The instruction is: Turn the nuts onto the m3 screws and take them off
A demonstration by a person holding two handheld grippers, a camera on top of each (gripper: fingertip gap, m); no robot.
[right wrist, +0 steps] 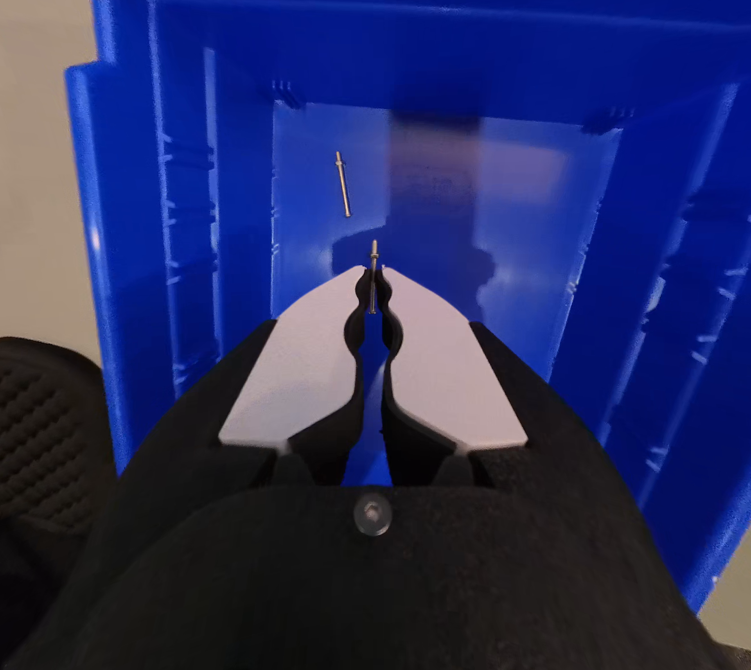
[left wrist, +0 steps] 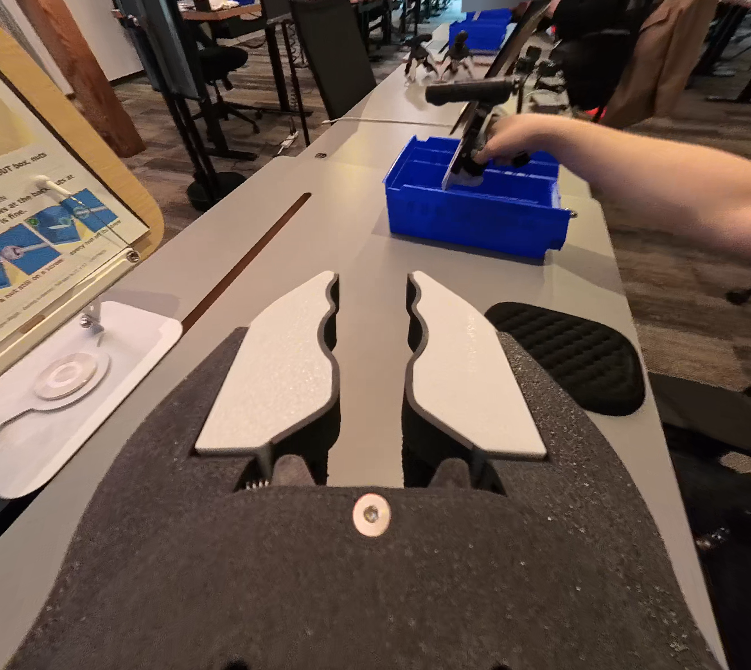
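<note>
My right gripper (right wrist: pixel 373 268) is shut on a thin M3 screw (right wrist: pixel 373 256) with a nut near its far end, inside a blue bin (right wrist: pixel 170 203). A second screw with a nut (right wrist: pixel 342 183) lies loose on the bin floor, ahead and to the left. In the left wrist view the same blue bin (left wrist: pixel 475 219) stands on the grey table, with the right gripper (left wrist: pixel 461 179) dipped into it, held by a person's hand (left wrist: pixel 524 138). My left gripper (left wrist: pixel 372 280) is open and empty above the table, short of the bin.
An instruction board on a white stand (left wrist: pixel 73 228) is at the left. A black textured pad (left wrist: pixel 577 354) lies right of my left gripper and shows in the right wrist view (right wrist: pixel 44 435). A slot (left wrist: pixel 252 256) runs along the grey table (left wrist: pixel 284 203). Another blue bin (left wrist: pixel 481 28) and chairs stand farther back. One gripper's finger ends stand about 50 centimeters off the other's.
</note>
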